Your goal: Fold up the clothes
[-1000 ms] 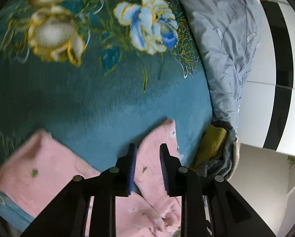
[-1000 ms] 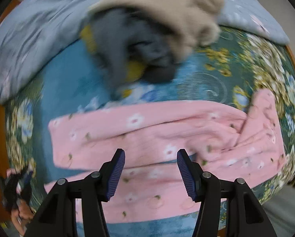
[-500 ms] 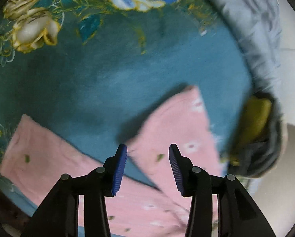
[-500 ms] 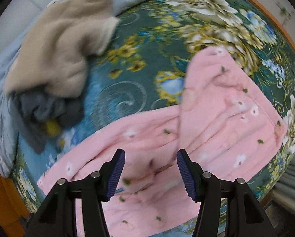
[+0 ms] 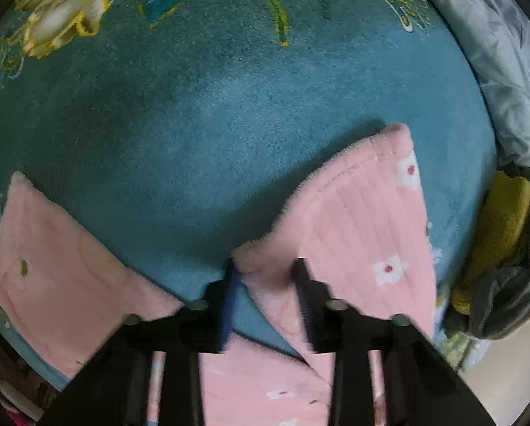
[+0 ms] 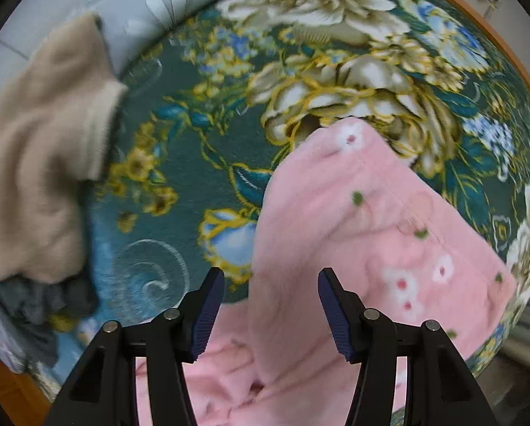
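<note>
Only the left view shows the left hand-held gripper (image 5: pixel 265 273) closing on a hem corner of the pink trousers (image 5: pixel 364 220) (fleecy, white-flowered), while the right hand-held gripper (image 6: pixel 271 305) gapes wide above them on the teal floral bed (image 6: pixel 201 149), near a beige sweater (image 6: pixel 41 163).

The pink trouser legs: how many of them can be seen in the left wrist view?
2. One pink leg runs up right of centre, its near edge between the left tongs. The other leg lies at the lower left. The waist is hidden.
</note>
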`<state>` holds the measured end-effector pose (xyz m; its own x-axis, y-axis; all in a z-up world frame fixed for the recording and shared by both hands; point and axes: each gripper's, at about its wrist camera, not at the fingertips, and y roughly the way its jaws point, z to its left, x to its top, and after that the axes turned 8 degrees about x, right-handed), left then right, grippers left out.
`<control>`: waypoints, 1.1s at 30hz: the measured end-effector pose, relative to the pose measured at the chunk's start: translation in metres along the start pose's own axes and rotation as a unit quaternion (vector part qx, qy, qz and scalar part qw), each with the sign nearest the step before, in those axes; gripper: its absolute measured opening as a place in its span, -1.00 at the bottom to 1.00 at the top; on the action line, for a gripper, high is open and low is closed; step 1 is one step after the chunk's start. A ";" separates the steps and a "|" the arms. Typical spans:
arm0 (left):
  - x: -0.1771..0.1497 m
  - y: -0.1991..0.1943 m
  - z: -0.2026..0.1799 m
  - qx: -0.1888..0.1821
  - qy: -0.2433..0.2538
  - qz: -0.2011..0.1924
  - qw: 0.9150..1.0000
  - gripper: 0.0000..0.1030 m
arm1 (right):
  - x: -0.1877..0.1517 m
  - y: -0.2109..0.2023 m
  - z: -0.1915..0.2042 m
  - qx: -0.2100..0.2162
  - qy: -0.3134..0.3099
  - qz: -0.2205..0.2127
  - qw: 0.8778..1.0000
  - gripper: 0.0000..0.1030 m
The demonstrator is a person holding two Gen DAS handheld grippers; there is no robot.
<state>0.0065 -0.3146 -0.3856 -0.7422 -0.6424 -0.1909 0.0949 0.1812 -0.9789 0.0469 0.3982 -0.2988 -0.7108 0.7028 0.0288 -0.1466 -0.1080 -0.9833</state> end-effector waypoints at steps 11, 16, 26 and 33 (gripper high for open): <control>-0.006 -0.093 -0.015 -0.051 0.026 -0.156 0.986 -0.92 | 0.001 -0.034 -0.005 -0.004 -0.034 -0.057 0.998 -0.87; -0.011 -0.097 0.017 -0.004 0.033 -0.178 0.983 -0.91 | -0.028 -0.063 -0.053 0.004 -0.027 -0.084 0.996 -0.87; 0.012 -0.044 0.059 0.045 -0.034 -0.046 0.997 -0.40 | -0.051 -0.026 -0.077 -0.016 0.001 -0.034 0.999 -0.27; 0.028 -0.082 0.011 -0.050 -0.028 -0.041 0.998 0.01 | -0.022 -0.045 -0.019 0.008 -0.053 -0.066 0.996 0.09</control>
<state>-0.0149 -0.3558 -0.3119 -0.7061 -0.6983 -0.1180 -0.0321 0.1980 -0.9797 0.0822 0.4006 -0.2582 -0.7528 0.6338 0.1776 -0.2548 -0.0318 -0.9665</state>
